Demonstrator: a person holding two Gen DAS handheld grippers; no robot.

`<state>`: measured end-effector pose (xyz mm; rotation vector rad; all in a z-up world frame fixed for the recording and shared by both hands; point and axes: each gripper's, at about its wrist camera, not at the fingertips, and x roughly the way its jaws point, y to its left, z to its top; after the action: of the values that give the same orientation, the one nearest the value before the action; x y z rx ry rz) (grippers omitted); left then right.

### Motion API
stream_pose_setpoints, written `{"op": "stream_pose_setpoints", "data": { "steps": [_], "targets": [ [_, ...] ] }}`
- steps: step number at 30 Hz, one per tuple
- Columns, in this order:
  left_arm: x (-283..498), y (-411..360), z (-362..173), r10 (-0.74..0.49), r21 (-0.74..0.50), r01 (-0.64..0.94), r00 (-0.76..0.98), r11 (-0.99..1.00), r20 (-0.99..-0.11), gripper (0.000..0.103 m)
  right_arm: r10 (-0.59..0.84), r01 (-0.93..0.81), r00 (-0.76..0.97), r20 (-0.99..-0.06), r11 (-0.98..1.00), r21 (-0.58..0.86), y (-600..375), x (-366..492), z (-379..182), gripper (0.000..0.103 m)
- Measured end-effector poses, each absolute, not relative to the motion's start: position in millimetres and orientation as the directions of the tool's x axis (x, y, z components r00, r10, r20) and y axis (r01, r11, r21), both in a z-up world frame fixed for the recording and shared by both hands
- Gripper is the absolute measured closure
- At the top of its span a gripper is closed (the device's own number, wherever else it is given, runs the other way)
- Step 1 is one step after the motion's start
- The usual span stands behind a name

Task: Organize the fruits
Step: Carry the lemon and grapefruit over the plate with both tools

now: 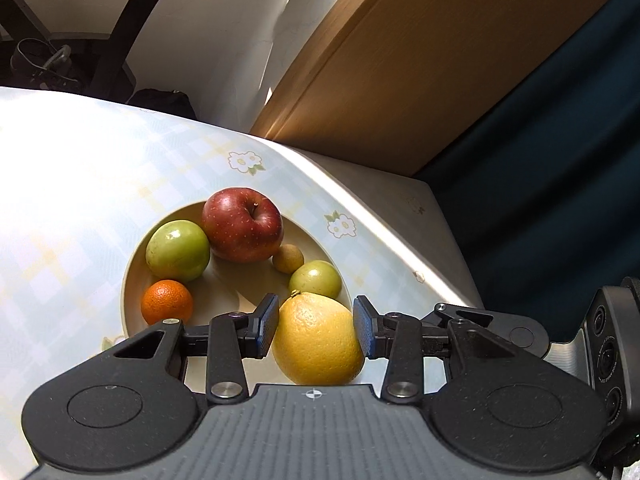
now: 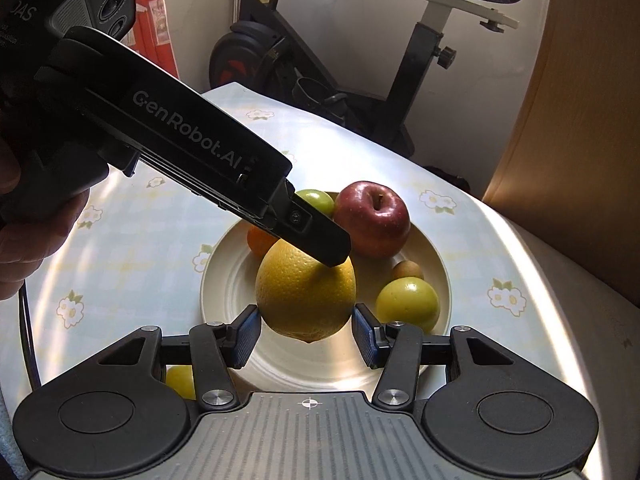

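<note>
my left wrist camera sits close above the plate (image 1: 132, 272), looking down and forward over the tablecloth (image 1: 80, 168) toward a wooden panel (image 1: 420, 60) on the far right. my right wrist camera looks from a little farther back, facing an exercise bike (image 2: 340, 60) beyond the table. both views share the plate (image 2: 224, 280), the yellow orange (image 1: 318, 340) (image 2: 306, 290) and the red apple (image 1: 242, 224) (image 2: 372, 218).

home | exercise bike (image 2: 320, 64) | floral tablecloth (image 2: 440, 200) | fruit plate (image 2: 440, 264)
</note>
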<state>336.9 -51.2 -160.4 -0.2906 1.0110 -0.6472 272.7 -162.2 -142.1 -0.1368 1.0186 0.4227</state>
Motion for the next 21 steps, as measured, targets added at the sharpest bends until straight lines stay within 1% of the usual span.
{"op": "stream_pose_setpoints", "data": {
  "steps": [12,21],
  "targets": [
    [370.3,-38.5,-191.1,-0.569,-0.482,0.304,0.388,0.821,-0.725,0.060,0.248,-0.371,0.421,-0.873,0.925,0.084,-142.5,301.4,-172.9,0.057],
    [377.4,-26.9,-191.7,-0.577,-0.514,0.263,0.390,0.817,-0.718,0.062,0.218,-0.349,0.437,-0.873,0.935,0.059,-135.6,306.3,-178.4,0.057]
  ]
}}
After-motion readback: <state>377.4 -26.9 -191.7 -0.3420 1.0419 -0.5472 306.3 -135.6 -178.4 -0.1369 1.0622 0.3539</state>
